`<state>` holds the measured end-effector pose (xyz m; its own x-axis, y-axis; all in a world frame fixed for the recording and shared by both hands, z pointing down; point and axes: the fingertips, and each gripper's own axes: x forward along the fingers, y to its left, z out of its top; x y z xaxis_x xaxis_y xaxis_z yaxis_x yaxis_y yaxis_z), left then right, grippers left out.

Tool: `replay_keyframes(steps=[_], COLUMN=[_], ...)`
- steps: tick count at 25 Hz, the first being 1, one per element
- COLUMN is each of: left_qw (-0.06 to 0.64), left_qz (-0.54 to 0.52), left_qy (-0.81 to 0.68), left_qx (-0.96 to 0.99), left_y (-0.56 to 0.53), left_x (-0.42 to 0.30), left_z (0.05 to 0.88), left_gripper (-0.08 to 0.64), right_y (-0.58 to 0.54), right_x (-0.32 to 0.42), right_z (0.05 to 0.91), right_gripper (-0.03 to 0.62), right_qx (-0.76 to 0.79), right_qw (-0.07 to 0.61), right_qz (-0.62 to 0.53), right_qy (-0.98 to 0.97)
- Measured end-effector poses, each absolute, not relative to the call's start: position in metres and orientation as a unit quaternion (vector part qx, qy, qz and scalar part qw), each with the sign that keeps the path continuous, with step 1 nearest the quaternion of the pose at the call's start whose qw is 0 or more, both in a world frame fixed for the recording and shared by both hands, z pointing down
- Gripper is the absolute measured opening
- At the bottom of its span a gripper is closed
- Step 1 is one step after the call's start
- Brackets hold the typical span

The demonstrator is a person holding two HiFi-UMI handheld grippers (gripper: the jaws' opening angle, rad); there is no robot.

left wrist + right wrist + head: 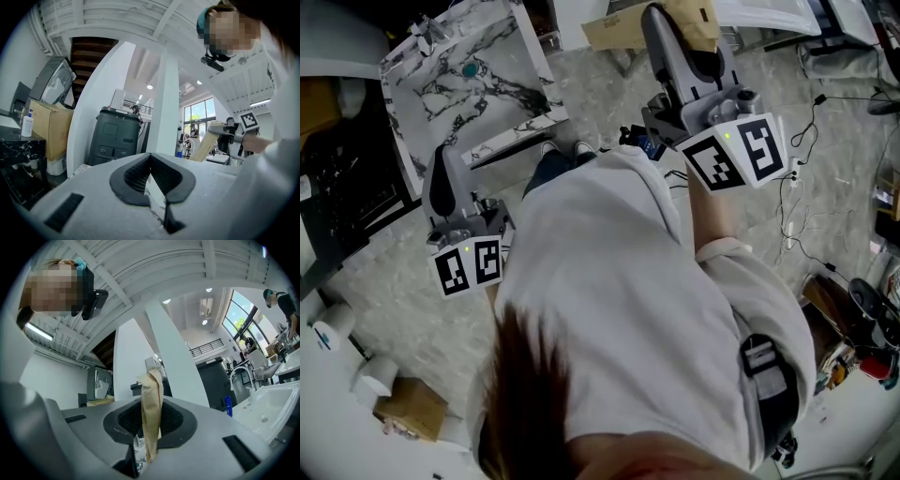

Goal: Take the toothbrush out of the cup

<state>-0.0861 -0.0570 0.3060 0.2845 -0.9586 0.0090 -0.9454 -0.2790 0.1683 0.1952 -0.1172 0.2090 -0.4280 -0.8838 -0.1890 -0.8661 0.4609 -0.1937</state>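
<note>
Brown paper [151, 394] is clamped in right gripper [150, 420]; left gripper [150, 161] closed

Overhead view. A person in a white shirt [609, 281] stands on a speckled floor [394, 281], dark hair [525, 394] nearest the camera. The left gripper [442, 155] points away at the left, with its left cube [469, 266] on the near end. The right gripper [661, 19] points away at the far right, bearing the right cube [741, 150]. Tan paper [701, 21] shows just beside its far end. A marble-patterned board [469, 84] lies far left, a cardboard box [411, 408] near left, and cables [802, 220] trail at the right.
</note>
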Motion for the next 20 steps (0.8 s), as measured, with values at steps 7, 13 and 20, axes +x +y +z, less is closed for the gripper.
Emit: replay_keyframes(steps=[7,13,20], left_qw=[0.066,0.069,0.073], left_qz=[-0.044,-0.042,-0.039], left_qy=[-0.603,-0.613,-0.620], left_qx=[0.794,0.786,0.780], left_y=[-0.047,-0.040,-0.036], left_x=[-0.087,-0.085,-0.078], left_z=[0.303,0.304,0.309], left_gripper=[0.011,0.011,0.011], right_y=[-0.102,-0.098,-0.095], right_x=[0.197,0.196,0.201], right_z=[0.226,0.239,0.263], right_gripper=[0.060,0.060,0.060], right_qx=[-0.515,-0.507,-0.503], right_qw=[0.121,0.092,0.074], right_qz=[-0.049,-0.043,-0.059], right_qy=[0.847,0.856,0.859])
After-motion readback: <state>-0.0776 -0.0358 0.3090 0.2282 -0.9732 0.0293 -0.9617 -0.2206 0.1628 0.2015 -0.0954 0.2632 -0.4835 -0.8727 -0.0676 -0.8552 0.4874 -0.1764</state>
